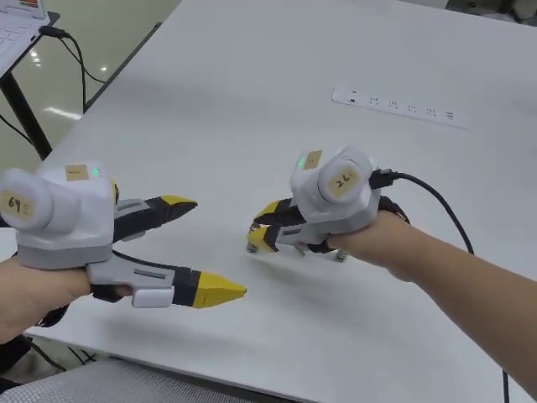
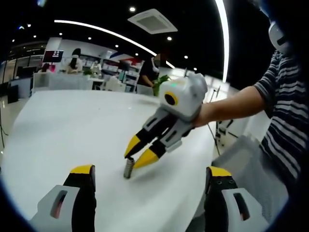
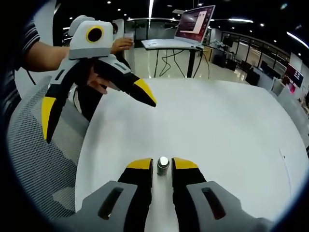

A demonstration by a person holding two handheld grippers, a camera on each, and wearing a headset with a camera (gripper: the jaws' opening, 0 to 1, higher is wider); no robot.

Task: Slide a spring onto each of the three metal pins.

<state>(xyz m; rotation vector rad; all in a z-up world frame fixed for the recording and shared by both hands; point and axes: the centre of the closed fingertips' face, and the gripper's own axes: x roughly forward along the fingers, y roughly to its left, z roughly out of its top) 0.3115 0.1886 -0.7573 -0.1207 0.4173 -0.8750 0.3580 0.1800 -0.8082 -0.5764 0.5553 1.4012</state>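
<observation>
The right claw (image 3: pixel 163 161) is clenched on a pin (image 3: pixel 163 166). In the right gripper view both yellow tips touch the pin, one on each side, and its round shiny top looks out between them. The pin stands upright on the bench (image 3: pixel 227 125), directly at the tips of this claw. In the left gripper view its body looks ribbed, so a spring may sit on it already, but it is too small to tell. In the head view a small metal piece (image 1: pixel 340 256) lies just behind the right claw, under the hand; I cannot tell what it is.

The left claw (image 2: pixel 150 170) is released, with its jaws wide apart and nothing between them. It hovers well apart from the pin, which is in front of it, near the middle of its gap.

I judge the pin light, stiff and smooth, so it can slip or fall over easily. It is better to take hold low on the body and leave the top free. A spring is light and soft; a gentle hold on its side should be enough, because a hard squeeze can make it jump away.
</observation>
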